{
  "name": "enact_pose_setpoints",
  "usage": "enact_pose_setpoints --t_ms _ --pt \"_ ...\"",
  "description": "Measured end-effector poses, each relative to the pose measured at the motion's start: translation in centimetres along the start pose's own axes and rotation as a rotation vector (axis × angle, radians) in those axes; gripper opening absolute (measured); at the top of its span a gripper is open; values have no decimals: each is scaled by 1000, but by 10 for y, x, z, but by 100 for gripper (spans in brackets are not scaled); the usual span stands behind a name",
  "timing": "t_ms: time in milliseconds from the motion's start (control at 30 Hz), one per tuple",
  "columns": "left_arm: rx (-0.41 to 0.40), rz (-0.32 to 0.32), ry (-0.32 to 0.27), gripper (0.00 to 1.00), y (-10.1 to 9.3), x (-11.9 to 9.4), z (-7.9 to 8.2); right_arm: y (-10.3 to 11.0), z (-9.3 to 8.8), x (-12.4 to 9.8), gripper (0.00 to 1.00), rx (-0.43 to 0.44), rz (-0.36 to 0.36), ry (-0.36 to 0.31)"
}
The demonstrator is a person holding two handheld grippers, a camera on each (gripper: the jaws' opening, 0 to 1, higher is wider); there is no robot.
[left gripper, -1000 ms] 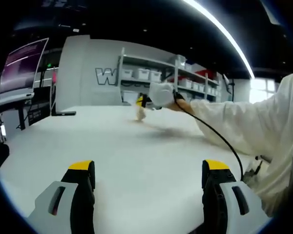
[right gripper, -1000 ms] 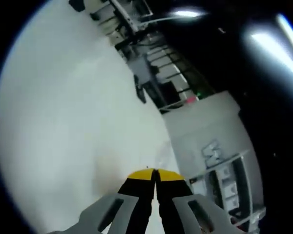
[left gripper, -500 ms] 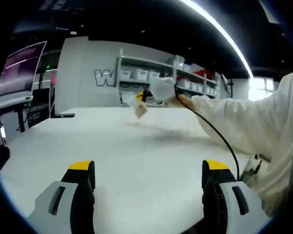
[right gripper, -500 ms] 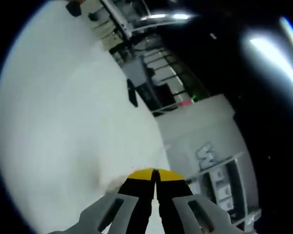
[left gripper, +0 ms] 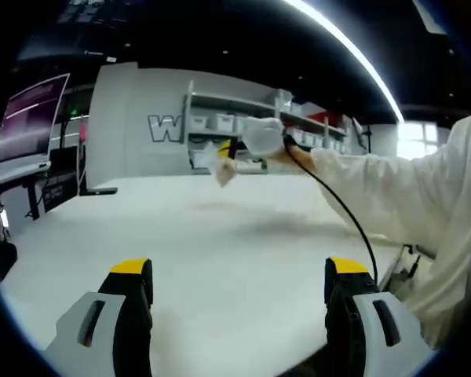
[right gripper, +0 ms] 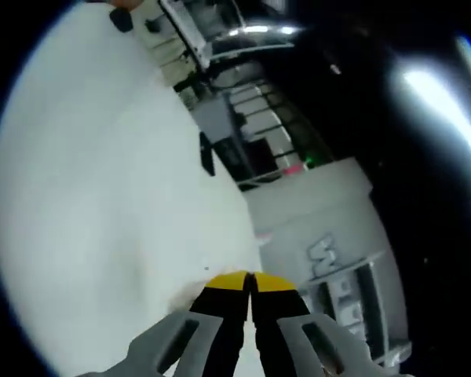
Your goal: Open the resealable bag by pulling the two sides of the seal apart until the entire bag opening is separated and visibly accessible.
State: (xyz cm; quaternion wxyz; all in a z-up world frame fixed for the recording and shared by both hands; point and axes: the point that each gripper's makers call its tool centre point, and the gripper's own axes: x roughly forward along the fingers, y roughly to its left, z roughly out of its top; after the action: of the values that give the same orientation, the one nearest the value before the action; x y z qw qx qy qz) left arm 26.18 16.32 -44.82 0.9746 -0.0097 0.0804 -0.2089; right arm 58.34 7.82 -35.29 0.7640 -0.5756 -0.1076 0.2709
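Jaws, left gripper (left gripper: 239,279): spread wide, yellow-tipped, nothing between them; hovering low over the near part of the wide white bench (left gripper: 220,236), touching nothing.
Jaws, right gripper (right gripper: 250,276): pressed tip to tip in the right gripper view; seen from the left gripper view, far across the bench in a white-gloved hand (left gripper: 263,137), clamped on the top edge of a small, pale, translucent resealable bag (left gripper: 220,166).
Bag position: hanging from those closed jaws above the far side of the bench, clear of the surface, in front of the grey shelving; too small and blurred to tell whether the seal is parted.
Change: bag and gloved hand sit higher against the shelving than a second ago, faint shadow on the bench below more detached; right gripper view rolled slightly, bench falling away.
Meaning for task: bag lifted and held by one side only; seal likely not yet pulled apart.
Next need, as a judgement: open left jaws brought across to take the opposite lip before any pull.
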Motion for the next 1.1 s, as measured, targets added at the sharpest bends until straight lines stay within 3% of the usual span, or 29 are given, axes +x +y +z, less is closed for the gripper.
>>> enact_pose_setpoints --t_ms 1100 --pt "38 -5 1 90 -22 -15 2 -1 5 -54 0 -72 -12 -20"
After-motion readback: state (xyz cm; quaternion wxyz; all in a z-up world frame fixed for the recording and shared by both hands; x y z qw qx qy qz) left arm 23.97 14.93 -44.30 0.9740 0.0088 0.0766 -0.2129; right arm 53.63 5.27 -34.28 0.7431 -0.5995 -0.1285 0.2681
